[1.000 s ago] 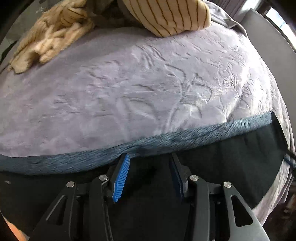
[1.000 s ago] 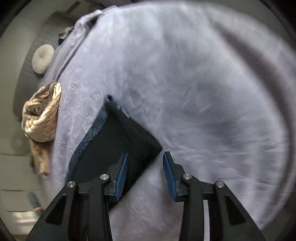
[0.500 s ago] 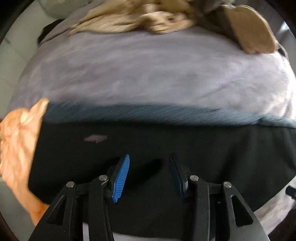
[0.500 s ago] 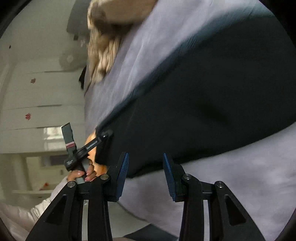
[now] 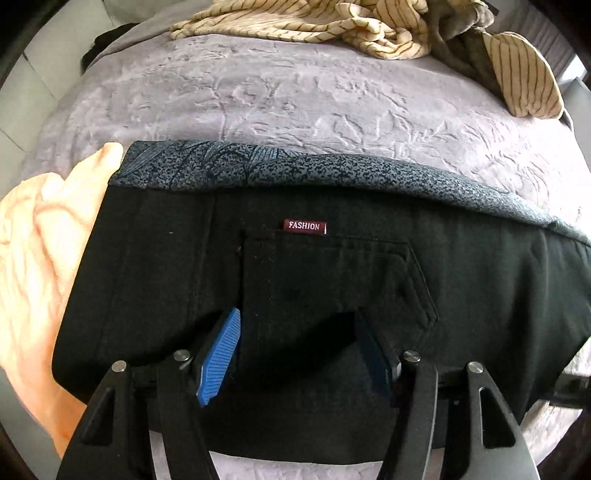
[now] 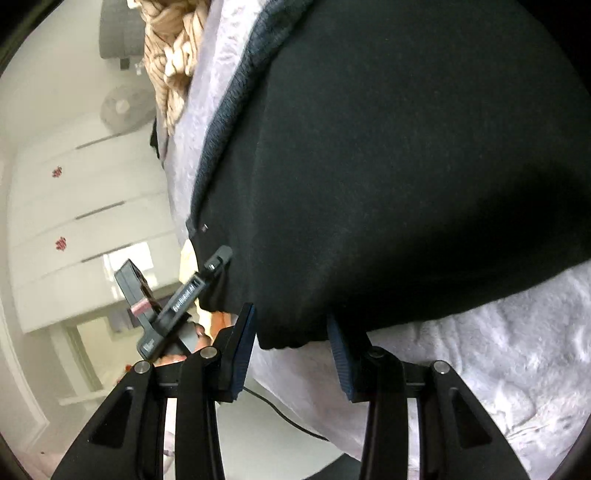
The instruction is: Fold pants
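Lilac bedspread (image 5: 295, 107) under everything, and on it the black pants (image 5: 295, 288) lie flat, doubled lengthwise by the look of it, back pocket (image 5: 332, 284) and its red tag (image 5: 304, 226) facing up, a grey speckled lining strip (image 5: 332, 173) along the far edge. Soft, light, limp cloth, I'd say, with stiffer seams; best pinched at a hem or waistband corner, both layers together. Left tongs (image 5: 299, 350) point steeply down over the pocket, jaws opening, cloth beneath them but not pinched. Right tongs (image 6: 291, 350) sit at the near edge of the pants, jaws parted, the edge between them, pads apparently not pressing. Orange cloth (image 5: 40, 258) lies just left; a striped garment (image 5: 332, 26) is heaped well beyond.
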`<act>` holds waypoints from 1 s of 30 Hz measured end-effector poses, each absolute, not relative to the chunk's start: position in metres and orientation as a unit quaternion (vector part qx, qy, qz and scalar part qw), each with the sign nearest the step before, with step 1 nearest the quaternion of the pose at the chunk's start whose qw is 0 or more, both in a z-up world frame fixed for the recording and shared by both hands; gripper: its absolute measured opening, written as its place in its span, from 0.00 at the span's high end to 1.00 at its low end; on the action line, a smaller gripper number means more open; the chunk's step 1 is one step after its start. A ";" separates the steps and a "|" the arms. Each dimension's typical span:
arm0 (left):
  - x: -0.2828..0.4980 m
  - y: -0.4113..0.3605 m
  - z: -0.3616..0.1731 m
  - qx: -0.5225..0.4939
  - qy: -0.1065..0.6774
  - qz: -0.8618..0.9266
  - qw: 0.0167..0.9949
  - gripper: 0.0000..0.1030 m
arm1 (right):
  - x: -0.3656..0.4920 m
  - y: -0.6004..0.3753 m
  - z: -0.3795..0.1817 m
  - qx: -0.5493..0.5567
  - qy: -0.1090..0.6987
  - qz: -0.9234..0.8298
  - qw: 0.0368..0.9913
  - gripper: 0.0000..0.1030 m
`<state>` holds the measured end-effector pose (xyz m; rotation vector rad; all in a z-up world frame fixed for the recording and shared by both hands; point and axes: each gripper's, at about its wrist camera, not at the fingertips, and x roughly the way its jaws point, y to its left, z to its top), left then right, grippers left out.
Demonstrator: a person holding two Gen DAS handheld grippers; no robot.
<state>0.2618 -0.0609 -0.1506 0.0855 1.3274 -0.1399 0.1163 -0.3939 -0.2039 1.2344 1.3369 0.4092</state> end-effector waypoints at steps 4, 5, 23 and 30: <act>0.252 -0.051 -0.152 0.039 0.612 -0.077 0.786 0.36 | 0.126 -0.389 -0.199 0.528 0.564 0.159 0.615 0.61; 0.252 -0.050 -0.151 0.037 0.612 -0.079 0.786 0.36 | 0.128 -0.390 -0.200 0.518 0.571 0.150 0.619 0.83; 0.210 -0.088 -0.107 0.068 0.607 -0.162 0.775 0.36 | 0.090 -0.443 -0.125 0.298 0.613 0.118 0.723 0.83; 0.201 -0.190 -0.139 0.069 0.621 -0.203 0.754 0.36 | 0.128 -0.467 -0.114 0.200 0.601 0.047 0.773 0.84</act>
